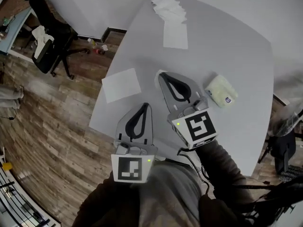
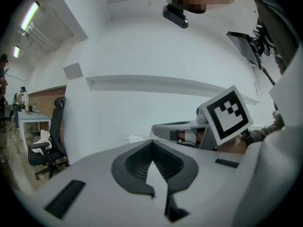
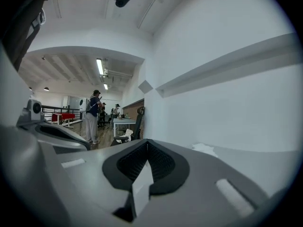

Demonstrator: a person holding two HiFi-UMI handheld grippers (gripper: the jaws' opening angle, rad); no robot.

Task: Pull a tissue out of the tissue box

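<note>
Since each pair of jaws is pressed together with nothing identifiable between, neither tool is working on the tissue pack (image 1: 220, 91) yet.

Right hand-held gripper (image 1: 164, 76): closed, just left of the pack, not touching it, tips pointing past it. I judge this a staging pose, near enough to swing onto the opening.

Left hand-held gripper (image 1: 144, 106): closed, farther left of the pack and nearer the person, probably free to steady the soft pack during a pull.

Pack lies flat on the grey table (image 1: 232, 41); opening not discernible.

Loose sheets sit well apart from the pack: single tissue (image 1: 121, 85) to its left, another sheet (image 1: 175, 34) and a small heap (image 1: 166, 6) beyond it. Apparently they are laid aside so the pack is unobstructed.
</note>
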